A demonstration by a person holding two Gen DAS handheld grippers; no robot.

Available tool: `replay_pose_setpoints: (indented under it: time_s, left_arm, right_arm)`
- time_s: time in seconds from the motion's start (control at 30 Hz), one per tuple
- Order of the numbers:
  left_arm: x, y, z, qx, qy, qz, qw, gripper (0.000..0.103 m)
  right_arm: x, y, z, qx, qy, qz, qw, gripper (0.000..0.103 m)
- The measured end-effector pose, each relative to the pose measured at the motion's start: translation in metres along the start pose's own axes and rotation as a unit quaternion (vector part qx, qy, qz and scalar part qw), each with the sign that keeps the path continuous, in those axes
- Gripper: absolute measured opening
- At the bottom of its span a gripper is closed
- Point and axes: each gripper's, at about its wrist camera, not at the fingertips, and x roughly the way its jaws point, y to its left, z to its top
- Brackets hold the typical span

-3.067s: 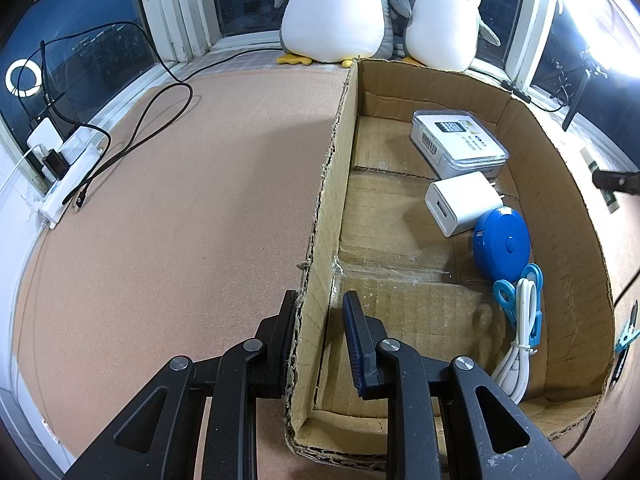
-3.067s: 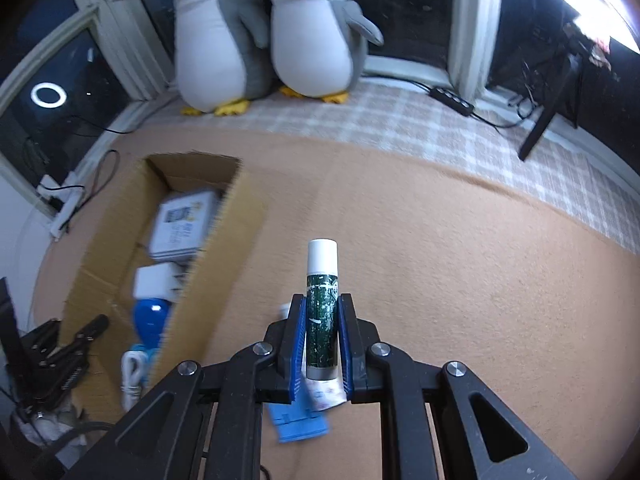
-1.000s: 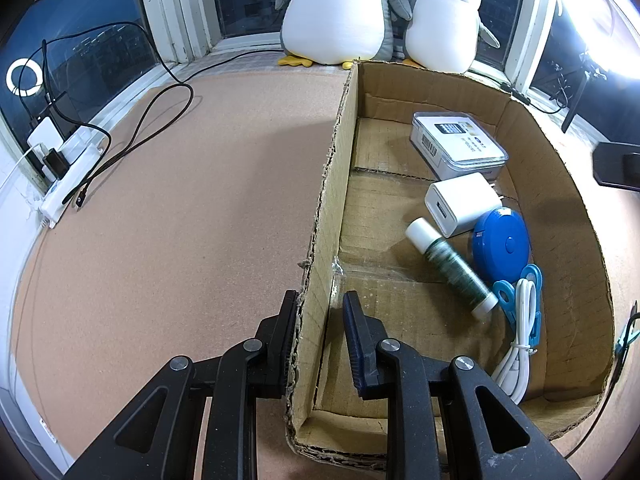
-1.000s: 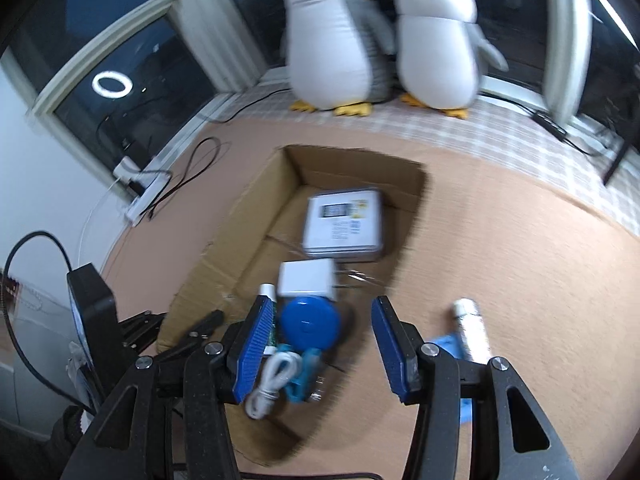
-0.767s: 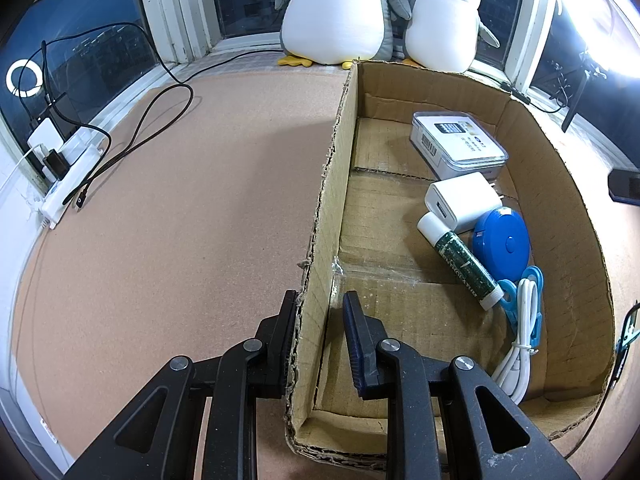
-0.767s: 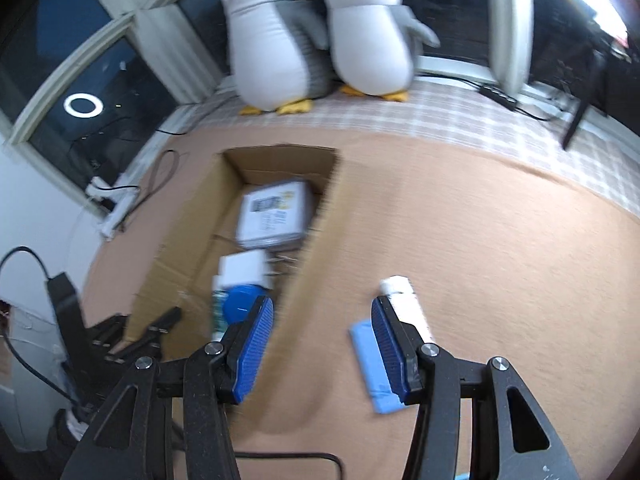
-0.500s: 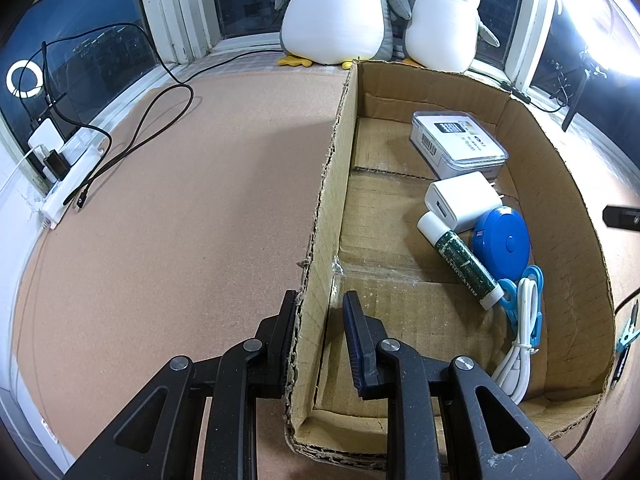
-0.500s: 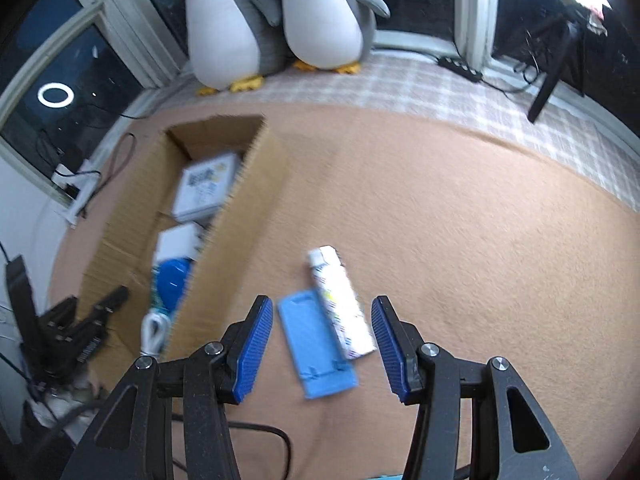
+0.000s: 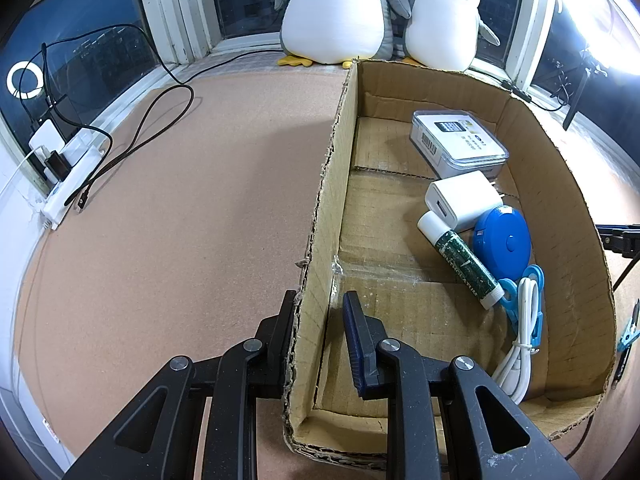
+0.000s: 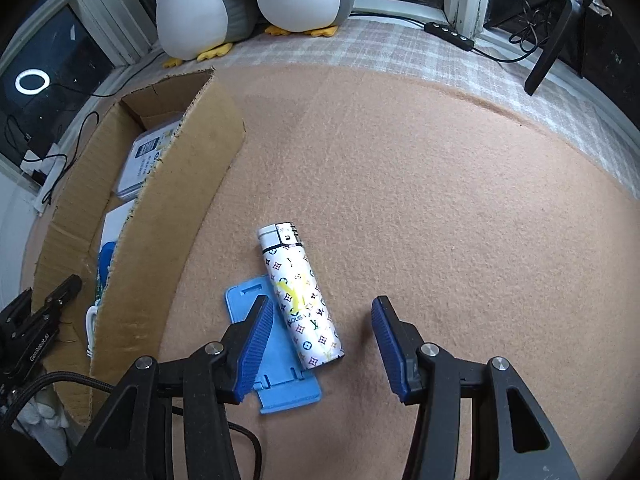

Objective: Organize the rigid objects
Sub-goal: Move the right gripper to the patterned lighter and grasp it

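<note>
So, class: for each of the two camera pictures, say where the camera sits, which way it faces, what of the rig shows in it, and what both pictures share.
Left wrist: sits on the left gripper, facing steeply down along its fingers, which clamp the cardboard box wall.
Right wrist: sits on the right gripper, facing steeply down at the patterned lighter lying partly on a blue holder; its jaws are open.
Shared: the box and two plush penguins.
</note>
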Motion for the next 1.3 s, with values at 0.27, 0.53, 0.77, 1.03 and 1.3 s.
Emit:
replay_pose_setpoints:
  time_s: [0.27,0.53,0.77,1.03,1.3]
  left_arm:
    - [0.000,0.000,0.000,0.000,0.000,0.000,1.0000,0.024]
    - [0.000,0.000,0.000,-0.001,0.000,-0.002,1.0000,0.024]
    - [0.001,0.000,0.000,-0.002,0.000,-0.003,1.0000,0.024]
    - [0.001,0.000,0.000,-0.002,0.000,-0.003,1.0000,0.024]
    - [0.001,0.000,0.000,-0.002,0.000,-0.002,1.0000,0.024]
  right_arm:
    - [0.005,-0.005,0.009,0.004,-0.007,-0.024,1.000,0.047]
    - [0.010,-0.021,0.022,0.003,-0.008,-0.070,0.998,0.046]
    - [0.007,-0.030,0.021,0.000,-0.001,-0.076,0.997,0.031]
    - [0.003,-0.050,0.016,0.031,-0.004,-0.069,0.997,0.021]
    - [-0.010,-0.048,0.012,0.045,-0.025,-0.062,0.997,0.021]
